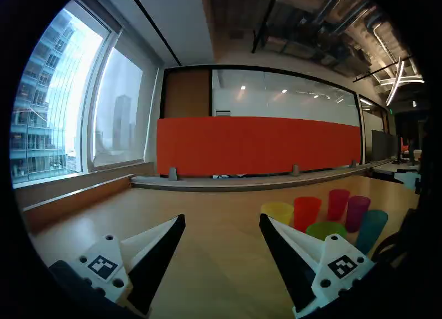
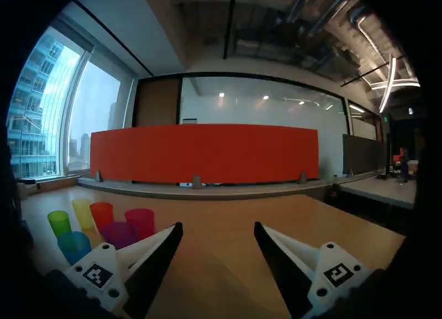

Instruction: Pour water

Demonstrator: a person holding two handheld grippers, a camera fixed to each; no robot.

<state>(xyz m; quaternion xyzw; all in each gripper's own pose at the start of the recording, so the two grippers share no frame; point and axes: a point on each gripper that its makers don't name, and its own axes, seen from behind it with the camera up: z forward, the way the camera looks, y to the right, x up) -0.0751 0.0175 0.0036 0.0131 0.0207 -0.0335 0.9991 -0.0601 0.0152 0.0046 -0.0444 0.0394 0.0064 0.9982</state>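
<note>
Several coloured plastic cups stand grouped on the wooden table. In the left gripper view they sit right of centre: a yellow cup [image 1: 277,212], an orange cup [image 1: 306,212], a pink cup [image 1: 338,203], a magenta cup [image 1: 357,212], a green cup [image 1: 326,229] and a teal cup [image 1: 371,229]. My left gripper [image 1: 222,222] is open, empty, just left of them. In the right gripper view the same group stands at lower left: green cup [image 2: 59,223], yellow cup [image 2: 83,213], orange cup [image 2: 101,216], pink cup [image 2: 140,222], magenta cup [image 2: 118,233], teal cup [image 2: 74,247]. My right gripper [image 2: 218,228] is open and empty, to their right.
The wooden table [image 1: 221,219] runs back to an orange divider panel [image 1: 257,145] along its far edge. Large windows [image 1: 61,120] line the left side. More desks [image 2: 381,189] stand to the right beyond the table's edge.
</note>
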